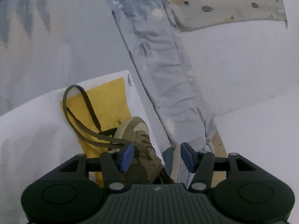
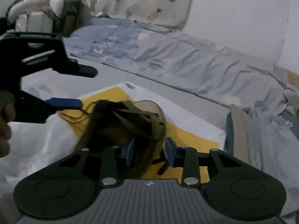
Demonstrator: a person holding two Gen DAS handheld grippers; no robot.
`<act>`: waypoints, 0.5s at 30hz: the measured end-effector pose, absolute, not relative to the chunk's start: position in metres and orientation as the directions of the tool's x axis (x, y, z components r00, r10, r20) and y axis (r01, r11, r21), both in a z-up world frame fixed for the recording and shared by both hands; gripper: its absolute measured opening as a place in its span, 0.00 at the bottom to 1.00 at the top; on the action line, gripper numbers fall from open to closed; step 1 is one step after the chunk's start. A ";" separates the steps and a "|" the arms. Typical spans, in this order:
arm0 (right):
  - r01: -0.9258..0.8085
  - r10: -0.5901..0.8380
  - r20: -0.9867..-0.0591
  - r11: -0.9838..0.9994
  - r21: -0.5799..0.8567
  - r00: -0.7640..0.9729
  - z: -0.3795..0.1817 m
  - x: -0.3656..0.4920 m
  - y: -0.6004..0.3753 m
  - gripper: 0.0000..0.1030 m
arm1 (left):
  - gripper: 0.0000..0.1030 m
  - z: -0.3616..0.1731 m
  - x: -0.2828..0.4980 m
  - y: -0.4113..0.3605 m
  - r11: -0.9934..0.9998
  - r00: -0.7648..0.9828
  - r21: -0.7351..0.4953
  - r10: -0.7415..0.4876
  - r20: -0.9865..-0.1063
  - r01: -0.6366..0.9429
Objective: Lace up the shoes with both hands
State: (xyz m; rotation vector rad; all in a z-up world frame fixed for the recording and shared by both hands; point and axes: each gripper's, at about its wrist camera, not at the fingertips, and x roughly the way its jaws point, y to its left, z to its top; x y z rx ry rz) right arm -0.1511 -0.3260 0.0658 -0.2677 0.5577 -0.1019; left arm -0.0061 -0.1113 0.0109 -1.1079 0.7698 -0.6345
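- Shoe: tan and brown with a cream toe patch. It lies on the yellow sheet, just ahead of both tools. In the right wrist view it is blurred, with its opening facing the camera.
- Lace: flat and olive-brown. One long loop rises from the shoe's eyelets over the yellow sheet and comes back down by the left tool's left pad. More lace crosses the shoe's upper.
- Left tool: jaws stand about half open. The shoe's side sits between the blue pads, and the lace passes just beside the left pad. No grip shows; neither pad presses on anything. In the right wrist view it enters from the left, one blue pad level over the sheet's edge, near the shoe.
- Right tool: jaws part open, narrower than the left. The shoe's rear rim lies between the pads; whether a pad touches it cannot be told. Nothing is clamped.
- Hand: on the left tool's grip, at the frame's left edge.
- Yellow sheet: on white paper, under the shoe.
- Bed: grey-blue crumpled cover, behind the paper.
- Pillow: pineapple print, at the bed's far side.
- Plush toy: white, upper left, blurred.
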 end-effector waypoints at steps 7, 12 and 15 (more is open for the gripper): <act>0.091 -0.223 -0.474 0.954 -0.284 0.852 0.063 -0.138 -0.330 0.35 | 0.52 0.001 0.014 -0.125 0.287 0.563 -0.957 -0.798 -0.213 0.044; 0.092 -0.221 -0.482 0.956 -0.277 0.848 0.059 -0.137 -0.331 0.35 | 0.52 -0.008 0.022 -0.132 0.272 0.548 -0.962 -0.807 -0.222 0.009; 0.118 -0.243 -0.457 0.951 -0.284 0.855 0.058 -0.139 -0.330 0.41 | 0.50 -0.009 0.019 -0.132 0.269 0.553 -0.963 -0.802 -0.228 -0.006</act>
